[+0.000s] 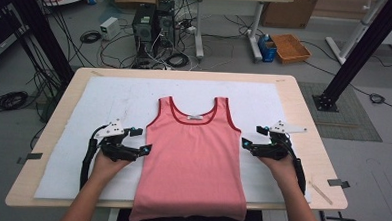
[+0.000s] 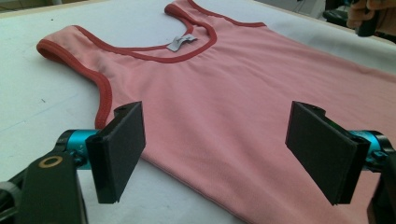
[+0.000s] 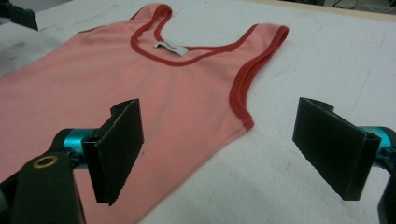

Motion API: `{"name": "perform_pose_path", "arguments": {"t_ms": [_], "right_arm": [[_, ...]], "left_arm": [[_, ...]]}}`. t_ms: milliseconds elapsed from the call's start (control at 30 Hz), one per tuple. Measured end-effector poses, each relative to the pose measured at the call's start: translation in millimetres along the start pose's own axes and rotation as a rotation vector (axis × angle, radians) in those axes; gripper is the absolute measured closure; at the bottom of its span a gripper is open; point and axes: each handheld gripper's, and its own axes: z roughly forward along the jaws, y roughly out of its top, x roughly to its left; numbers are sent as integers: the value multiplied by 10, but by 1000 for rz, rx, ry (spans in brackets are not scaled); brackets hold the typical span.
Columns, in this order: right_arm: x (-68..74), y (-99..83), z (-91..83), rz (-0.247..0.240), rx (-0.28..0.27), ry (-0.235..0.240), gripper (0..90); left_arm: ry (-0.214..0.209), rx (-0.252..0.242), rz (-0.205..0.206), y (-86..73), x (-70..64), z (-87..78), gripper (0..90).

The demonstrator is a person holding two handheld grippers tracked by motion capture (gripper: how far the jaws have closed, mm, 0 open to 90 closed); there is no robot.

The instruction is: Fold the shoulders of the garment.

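Pink tank top (image 1: 192, 155) with red trim lies flat, front up, on the white mat (image 1: 73, 135) covering the bench (image 1: 304, 110), neckline away from the person, hem hanging over the near edge. Spread smooth and centred, probably so both side seams can be reached for a fold. Left gripper (image 1: 144, 149) sits just beside the left side seam, below the armhole; fingers (image 2: 119, 154) wide apart, holding nothing, straddling the seam. Right gripper (image 1: 245, 144) mirrors it at the right seam, fingers (image 3: 116, 147) likewise spread and empty. Symmetric placement suggests a two-handed pinch of both edges next. Label (image 2: 181, 43) at the neck shows.
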Motion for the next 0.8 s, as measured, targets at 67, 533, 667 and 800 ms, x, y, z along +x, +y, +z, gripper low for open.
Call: {"name": "perform_pose_path", "arguments": {"t_ms": [67,533,667,800], "right_arm": [[-6,83,2,1,10,-5,160],[-35,752,340,-42,119,-16,160],[-92,850,493,-32,136,-29,161],[-150,922,635,-13,168,-41,160]], "left_arm": [[-1,-1,-3,0,2,0,201],[-2,-5,-20,-1,21,-6,201],[-1,-5,-23,-1,26,-6,201],[-1,-4,-22,0,25,-5,201]]}}
